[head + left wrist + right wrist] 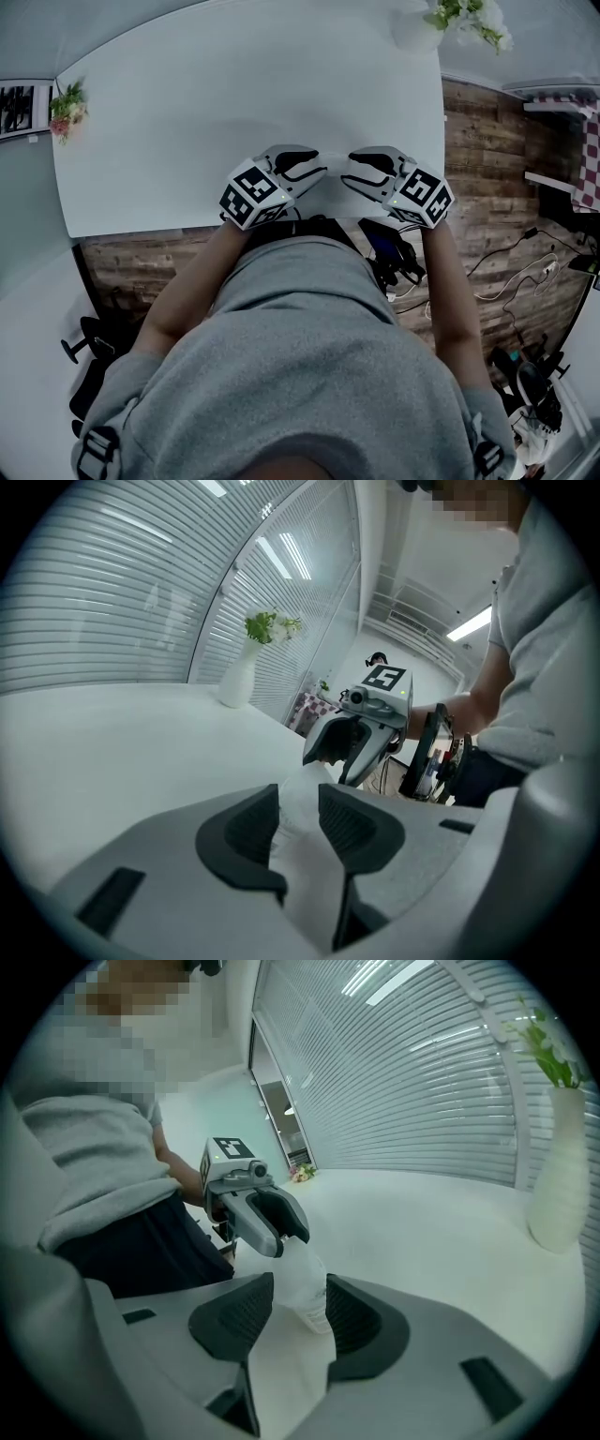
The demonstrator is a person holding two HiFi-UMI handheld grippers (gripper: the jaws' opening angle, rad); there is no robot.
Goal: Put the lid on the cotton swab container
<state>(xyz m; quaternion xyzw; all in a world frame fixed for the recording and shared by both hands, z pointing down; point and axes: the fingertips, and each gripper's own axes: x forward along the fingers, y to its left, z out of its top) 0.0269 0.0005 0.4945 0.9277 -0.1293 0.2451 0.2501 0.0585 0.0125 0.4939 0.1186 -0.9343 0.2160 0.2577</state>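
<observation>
Two tools meet nose to nose at the near edge of the white bench (234, 103), just in front of the person's grey shirt (309, 366). The left tool (322, 174) and the right tool (347, 176) point at each other with their tips close together. Each has its marker cube (251, 195) at the end nearest the person's forearm.

Between them is the cotton swab container (302, 1283), a pale, translucent thing with a printed label on its side. In the head view the tools hide almost all of it.

The right gripper view shows the container lying along the gap of the right tool's jaws. Both dark ribbed pads (239, 1321) are pressed to its sides, and its far end runs into the jaws of the left tool opposite. The left gripper view shows the same from the other side. The whitish body fills the gap between the left tool's pads, which pinch it, and it runs on toward the right tool. Each tool thus pinches one end. Whether the lid is a separate piece at one end or already seated, I cannot tell.

At the far side of the bench stands a white vase (417, 28) of green and white flowers. A small flower pot (67, 105) sits at the far left corner. Slatted blinds (103, 592) cover the wall beyond. Cables (506, 281) lie on the wooden floor (487, 169) to the person's right.
</observation>
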